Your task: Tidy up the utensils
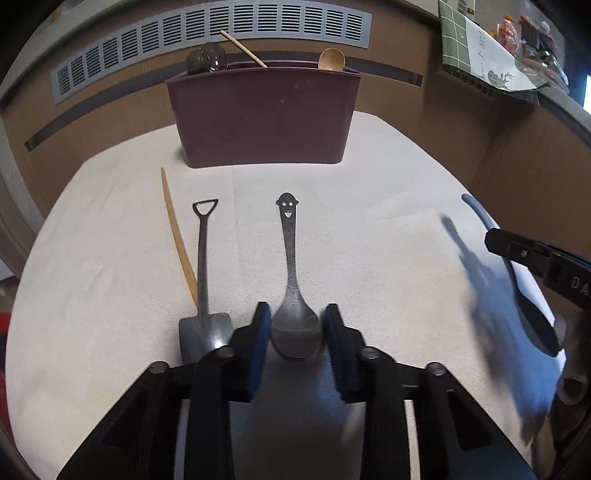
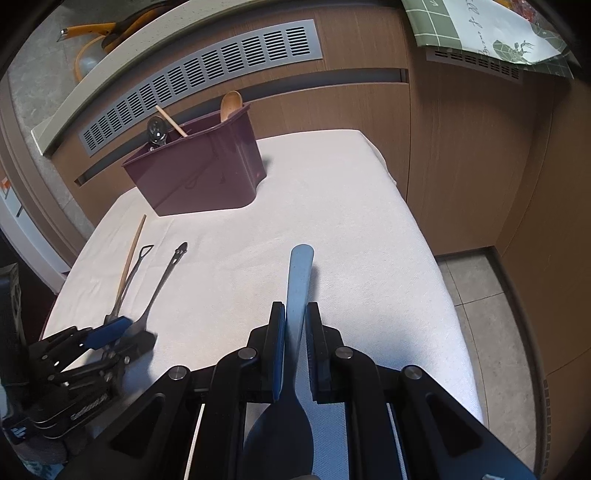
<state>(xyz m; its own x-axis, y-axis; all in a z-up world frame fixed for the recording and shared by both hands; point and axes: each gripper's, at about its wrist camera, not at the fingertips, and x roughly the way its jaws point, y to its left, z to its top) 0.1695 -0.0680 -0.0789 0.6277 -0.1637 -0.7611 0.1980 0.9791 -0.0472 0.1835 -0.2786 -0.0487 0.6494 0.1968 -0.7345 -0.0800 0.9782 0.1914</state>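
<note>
A white textured cloth [image 1: 110,258] covers the table in front of wood-panelled cabinetry with a long grey vent grille [image 1: 207,33], and a maroon plastic utensil bin [image 1: 262,118] stands at the far edge, already holding a wooden spoon, a stick and a dark round-headed tool. On the cloth, from the left, lie a thin wooden chopstick [image 1: 177,236], a small metal shovel-shaped spoon [image 1: 203,266] just beside it, and a dull metal spoon with a smiling face cut into its handle end [image 1: 291,273]. The left gripper [image 1: 295,332] straddles that spoon's bowl, jaws partly closed with blue pads at either side; whether they press it cannot be told. It looks light, stiff and slick, so the narrow neck above the bowl would probably give a surer hold than the rounded bowl. At the right, the right gripper [image 2: 295,332] is clamped on the neck of a grey-blue flat plastic spatula [image 2: 299,280], raised off the cloth.
</note>
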